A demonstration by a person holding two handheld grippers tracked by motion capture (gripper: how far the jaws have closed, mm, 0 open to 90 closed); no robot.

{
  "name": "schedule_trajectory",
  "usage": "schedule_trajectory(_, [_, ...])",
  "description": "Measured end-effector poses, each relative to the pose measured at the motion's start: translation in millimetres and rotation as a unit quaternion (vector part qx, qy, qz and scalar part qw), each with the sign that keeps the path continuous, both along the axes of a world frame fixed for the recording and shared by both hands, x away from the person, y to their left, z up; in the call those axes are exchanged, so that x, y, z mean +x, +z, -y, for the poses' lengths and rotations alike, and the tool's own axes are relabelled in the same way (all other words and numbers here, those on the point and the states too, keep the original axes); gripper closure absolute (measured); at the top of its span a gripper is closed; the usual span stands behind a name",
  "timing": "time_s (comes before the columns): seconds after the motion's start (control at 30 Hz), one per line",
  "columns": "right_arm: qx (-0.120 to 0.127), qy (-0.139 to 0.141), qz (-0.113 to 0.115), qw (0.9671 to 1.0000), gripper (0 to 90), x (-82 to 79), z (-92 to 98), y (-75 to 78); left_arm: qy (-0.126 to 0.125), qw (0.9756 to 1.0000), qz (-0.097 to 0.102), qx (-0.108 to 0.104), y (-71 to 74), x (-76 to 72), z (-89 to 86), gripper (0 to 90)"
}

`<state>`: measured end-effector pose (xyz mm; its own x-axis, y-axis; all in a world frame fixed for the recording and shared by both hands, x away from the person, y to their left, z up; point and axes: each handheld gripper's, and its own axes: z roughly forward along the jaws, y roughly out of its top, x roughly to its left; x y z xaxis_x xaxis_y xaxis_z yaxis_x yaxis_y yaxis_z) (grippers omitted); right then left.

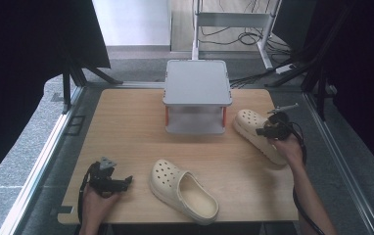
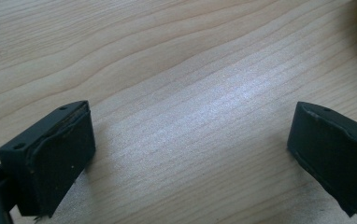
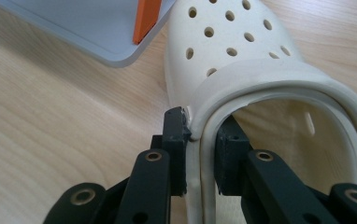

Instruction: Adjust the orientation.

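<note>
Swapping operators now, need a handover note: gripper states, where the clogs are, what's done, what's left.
Right gripper: shut on the side wall of the far clog, which lies on the table beside the grey two-tier rack.
Left gripper: open over bare wood, holding nothing.
Near clog: at the front edge, untouched.
Done: far clog gripped.
Left: probably both clogs onto the rack, which holds neither.

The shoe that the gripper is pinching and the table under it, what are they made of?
The shoe looks like soft moulded foam or rubber: cream, matt, one smooth piece with round holes and a thick rim. The right gripper is shut on that rim. The table looks like wood or a wood-look top: pale, with wavy grain lines and a slight sheen.
</note>
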<state>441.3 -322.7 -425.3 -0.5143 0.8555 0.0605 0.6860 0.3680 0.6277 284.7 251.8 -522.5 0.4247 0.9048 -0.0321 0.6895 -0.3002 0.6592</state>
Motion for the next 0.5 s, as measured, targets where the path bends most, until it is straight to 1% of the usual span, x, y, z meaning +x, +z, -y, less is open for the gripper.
schedule_trajectory(0.1, [-0.003, -0.008, 0.005, 0.9999, 77.0, -14.2, 1.6, 7.7, 0.000, 1.0000, 0.000, 0.000, 0.0, 0.0, 0.0, 0.8])
schedule_trajectory(0.23, [0.001, -0.003, 0.011, 0.9999, 76.9, -35.2, -2.6, 19.2, 0.000, 1.0000, 0.000, 0.000, 0.0, 0.0, 0.0, 0.8])
schedule_trajectory(0.37, [0.009, 0.019, 0.019, 0.9996, 76.8, -54.7, -14.8, 30.4, 0.000, 1.0000, 0.000, 0.000, 0.0, 0.0, 0.0, 0.8])
schedule_trajectory(0.5, [0.007, 0.046, 0.024, 0.9986, 76.8, -70.5, -33.5, 38.1, 0.000, 1.0000, 0.000, 0.000, 0.0, 0.0, 0.1, 0.8])
